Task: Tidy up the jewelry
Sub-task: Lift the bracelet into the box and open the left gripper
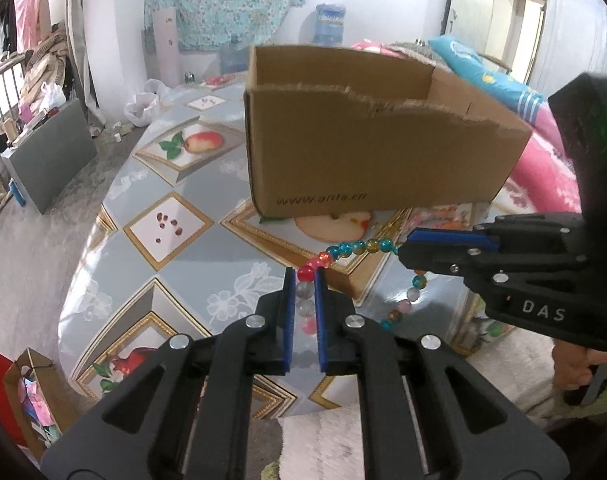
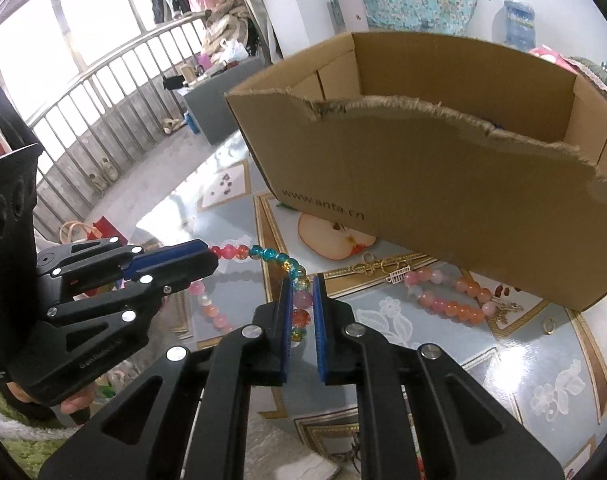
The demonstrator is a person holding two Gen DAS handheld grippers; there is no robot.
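Left gripper (image 1: 304, 280) at lower centre of the left wrist view, blue pads narrowed onto a bead bracelet (image 1: 353, 248), red and pale beads pinched between them. Right gripper (image 1: 403, 249) entering from the right edge of that view, fingers closed on the same strand at its teal-and-amber end. Beads strung in a short arc between the two grippers, lifted off the table (image 1: 175, 272); a loose loop of pink and teal beads hanging below the right gripper.

Right wrist view: right gripper (image 2: 302, 280) at lower centre, pads nearly together with pink, orange and yellow beads held between. Left gripper (image 2: 212, 257) at left of frame, clamped on the pink end of the bracelet (image 2: 269, 255).

Cardboard box (image 2: 443, 192) filling upper right, open-topped, near wall torn ragged, standing on the fruit-patterned table (image 2: 443, 360). Second bracelet (image 2: 447, 300) of pink and orange beads lying on the table just in front of the box, right of centre. Gold clasp-like ornament (image 2: 383, 269) beside it, near the box's base.
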